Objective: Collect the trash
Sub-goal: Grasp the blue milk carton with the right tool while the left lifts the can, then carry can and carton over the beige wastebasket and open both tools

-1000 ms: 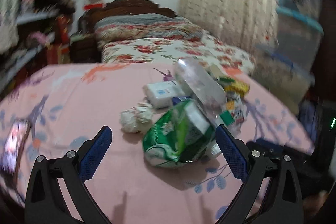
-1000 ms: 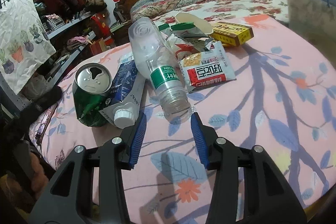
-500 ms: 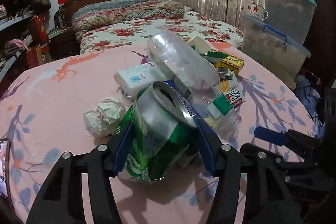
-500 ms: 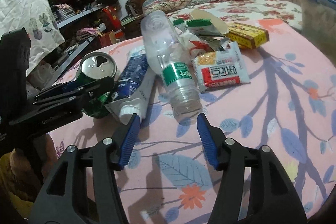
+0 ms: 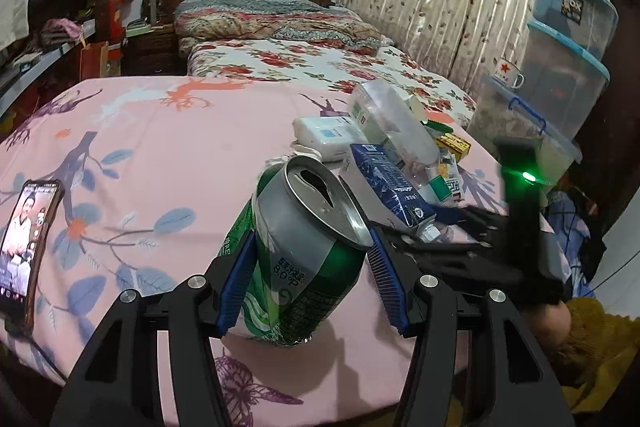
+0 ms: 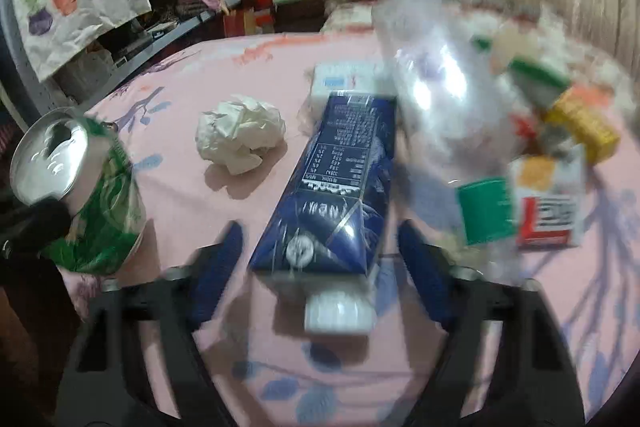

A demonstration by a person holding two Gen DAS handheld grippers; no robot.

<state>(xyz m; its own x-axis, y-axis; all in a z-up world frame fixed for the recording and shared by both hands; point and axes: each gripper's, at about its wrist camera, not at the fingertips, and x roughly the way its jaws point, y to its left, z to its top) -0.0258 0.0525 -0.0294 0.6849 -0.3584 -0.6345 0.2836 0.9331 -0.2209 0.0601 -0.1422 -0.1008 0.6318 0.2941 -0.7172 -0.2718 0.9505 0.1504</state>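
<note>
My left gripper point(image 5: 310, 275) is shut on a dented green drink can point(image 5: 298, 259) and holds it tilted, just above the pink sheet. The can also shows at the left of the right wrist view point(image 6: 80, 187). My right gripper point(image 6: 320, 255) is open, its blue pads either side of a dark blue carton point(image 6: 340, 183) with a white cap that lies on the bed. A clear plastic bottle point(image 6: 444, 119) with a green label lies to the carton's right. A crumpled white paper ball point(image 6: 240, 133) lies to its left.
More trash lies behind: a white tissue pack point(image 5: 328, 137), a yellow box point(image 6: 584, 121) and a red and white snack packet point(image 6: 548, 203). A phone point(image 5: 24, 247) lies at the bed's left edge. Stacked plastic bins point(image 5: 560, 67) stand on the right.
My left gripper closed on the green can and lifted it away from the pile. My right gripper swung left from the bottle's neck and now straddles the blue carton.
</note>
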